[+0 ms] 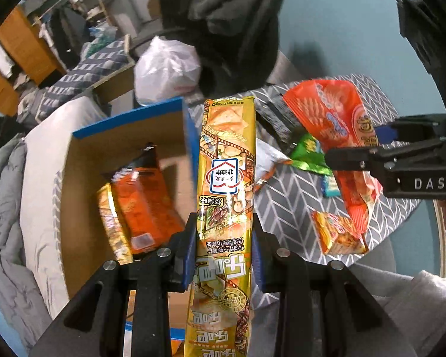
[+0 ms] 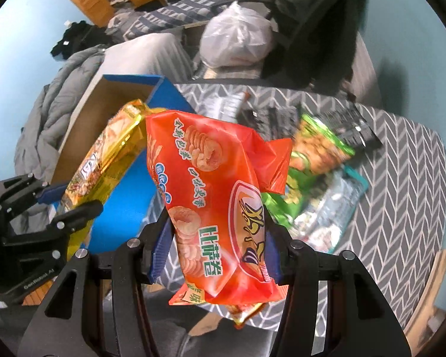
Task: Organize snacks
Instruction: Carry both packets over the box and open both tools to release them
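The left gripper is clamped on a long gold snack pack, whose upside-down print shows "Net: 50g" at its far end and a red-and-blue house-shaped badge at mid-length. The pack hangs beside the blue rim of the cardboard box, where an orange-and-black packet lies over a gold one against the box's left wall. On the right gripper's body the letters "DAS" can be read; the left gripper's housing, in the right wrist view, reads roughly "GenRobot.AI", though it is too small to be sure. The right gripper pinches an orange ring-snack bag with green Chinese lettering, held above the near edge of the grey herringbone tablecloth. Behind it, toward the cloth's middle, lie a green packet, a clear teal-edged packet and a black packet.
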Tool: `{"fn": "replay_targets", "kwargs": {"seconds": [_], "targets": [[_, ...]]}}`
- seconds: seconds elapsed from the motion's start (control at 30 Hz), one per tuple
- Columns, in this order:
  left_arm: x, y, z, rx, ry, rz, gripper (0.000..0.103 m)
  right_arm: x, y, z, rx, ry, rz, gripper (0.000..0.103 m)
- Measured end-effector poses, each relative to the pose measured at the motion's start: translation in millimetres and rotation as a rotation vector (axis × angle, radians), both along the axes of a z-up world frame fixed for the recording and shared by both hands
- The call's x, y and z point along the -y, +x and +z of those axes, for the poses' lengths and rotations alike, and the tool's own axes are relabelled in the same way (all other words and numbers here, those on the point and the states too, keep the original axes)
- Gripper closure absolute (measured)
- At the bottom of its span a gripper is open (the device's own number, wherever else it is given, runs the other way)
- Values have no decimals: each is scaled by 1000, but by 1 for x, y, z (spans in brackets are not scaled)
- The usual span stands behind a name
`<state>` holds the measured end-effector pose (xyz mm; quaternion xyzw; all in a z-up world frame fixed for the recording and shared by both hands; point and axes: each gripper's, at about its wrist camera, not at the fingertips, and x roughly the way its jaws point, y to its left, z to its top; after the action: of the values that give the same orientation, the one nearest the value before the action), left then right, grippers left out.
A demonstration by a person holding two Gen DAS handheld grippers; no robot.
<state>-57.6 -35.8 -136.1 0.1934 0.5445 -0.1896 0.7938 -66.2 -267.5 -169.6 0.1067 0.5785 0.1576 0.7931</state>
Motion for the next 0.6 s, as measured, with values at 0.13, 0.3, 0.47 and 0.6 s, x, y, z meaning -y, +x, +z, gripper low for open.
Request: {"fn": "replay_targets", "kwargs": {"seconds": [0.13,0.3,0.47,0.6], "targets": [[-23,12,8,23,0,54,72,-24,18,0,17,5,38,50],[-50,24,11,37,6,117,71,-63,44,2,39,6,101,50],[-78,34,11,50,12,166,71,-96,57,-1,55,-1,156,50],[-101,44,11,55,13,214,71,-129,73,0,68,-3,205,50]]}}
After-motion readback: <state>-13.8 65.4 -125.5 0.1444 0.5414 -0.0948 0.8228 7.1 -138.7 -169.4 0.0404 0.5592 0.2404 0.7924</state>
